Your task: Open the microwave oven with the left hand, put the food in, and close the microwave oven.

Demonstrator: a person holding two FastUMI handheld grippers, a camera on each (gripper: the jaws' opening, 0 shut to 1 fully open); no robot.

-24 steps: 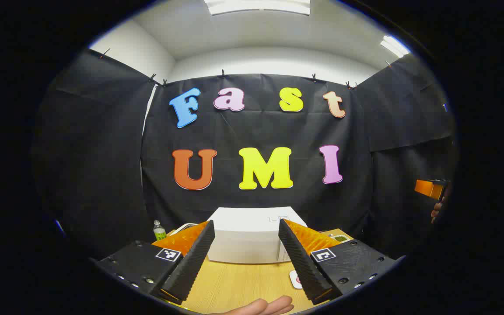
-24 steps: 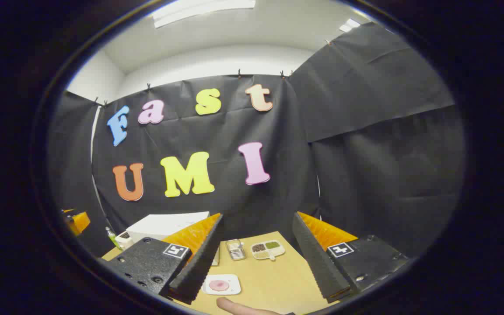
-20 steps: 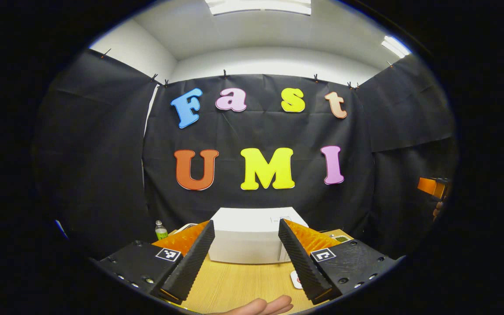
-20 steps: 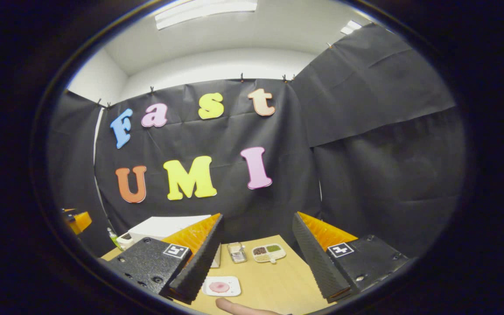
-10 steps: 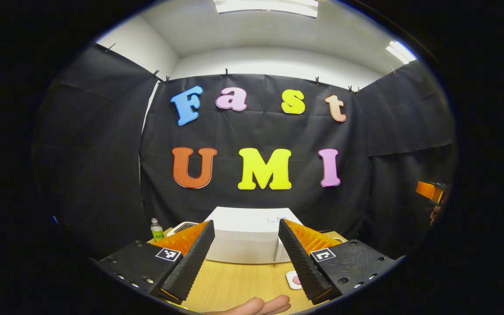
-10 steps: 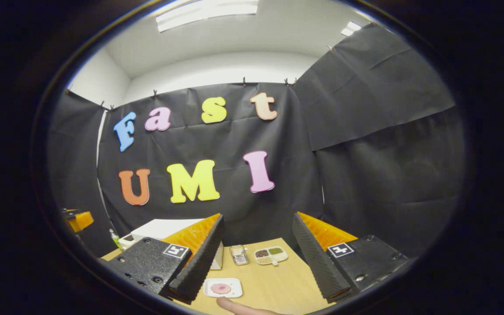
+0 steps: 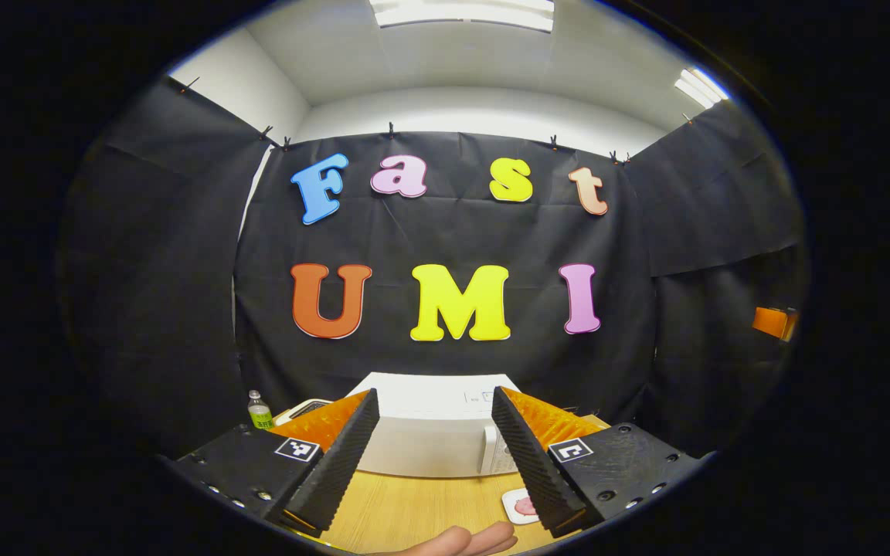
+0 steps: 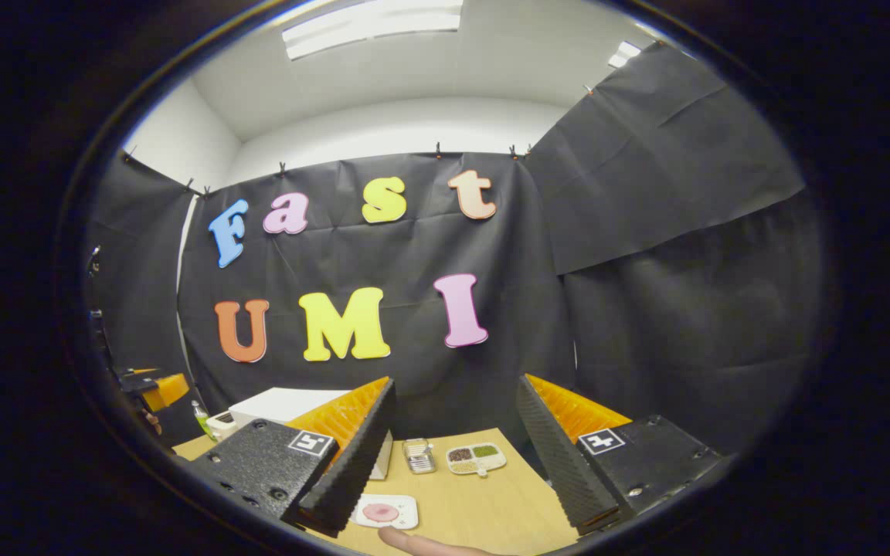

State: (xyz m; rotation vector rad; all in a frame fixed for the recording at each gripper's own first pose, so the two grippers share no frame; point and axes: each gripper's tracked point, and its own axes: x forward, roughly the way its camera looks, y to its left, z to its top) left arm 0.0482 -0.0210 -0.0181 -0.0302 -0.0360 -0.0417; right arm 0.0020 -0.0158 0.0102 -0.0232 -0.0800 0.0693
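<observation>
A white microwave oven (image 7: 426,432) stands shut at the back of the wooden table (image 7: 414,506), straight ahead of my left gripper (image 7: 433,510), which is open and holds nothing. In the right gripper view the microwave oven (image 8: 275,403) shows at the left, partly behind a finger. The food, a pink round piece on a small white square plate (image 8: 383,511), lies on the table (image 8: 484,510) just ahead of my open right gripper (image 8: 456,513). That plate (image 7: 521,506) peeks out beside the left gripper's right finger.
A green drink bottle (image 7: 259,411) and a pale flat device (image 7: 302,407) stand left of the microwave. A divided dish of grains (image 8: 476,457) and a small clear box (image 8: 418,454) sit at the table's far right. A person's fingers (image 7: 460,540) show at the bottom.
Both views have drifted slightly; the left gripper has edged left and nearer the microwave, whose front now shows more. Both grippers stay open.
</observation>
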